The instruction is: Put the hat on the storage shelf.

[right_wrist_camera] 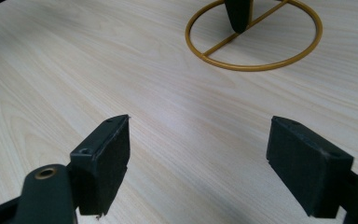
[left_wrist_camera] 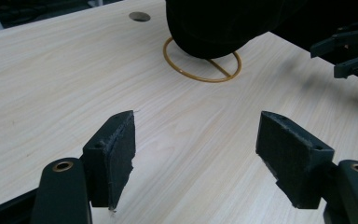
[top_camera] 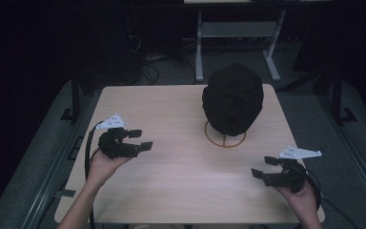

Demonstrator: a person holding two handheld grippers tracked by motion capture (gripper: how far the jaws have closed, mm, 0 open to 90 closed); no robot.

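Observation:
A black cap (top_camera: 232, 99) sits on a stand with a gold wire ring base (top_camera: 225, 139) at the back right of the wooden table (top_camera: 171, 181). My left gripper (top_camera: 141, 140) hovers over the table's left side, open, with nothing between its jaws. My right gripper (top_camera: 264, 167) is held near the front right, open and empty too. In the left gripper view the cap (left_wrist_camera: 223, 23) and ring base (left_wrist_camera: 200, 74) lie ahead, with the right gripper (left_wrist_camera: 347, 53) at the far right. The right gripper view shows the ring base (right_wrist_camera: 254, 35) and the stand's dark post (right_wrist_camera: 237, 14).
A round cable hole (left_wrist_camera: 140, 16) is set in the tabletop beyond the stand. Behind the table stand a white desk frame (top_camera: 238, 43) and loose cables (top_camera: 147, 62) on the dark floor. Metal rails run along both sides of the table.

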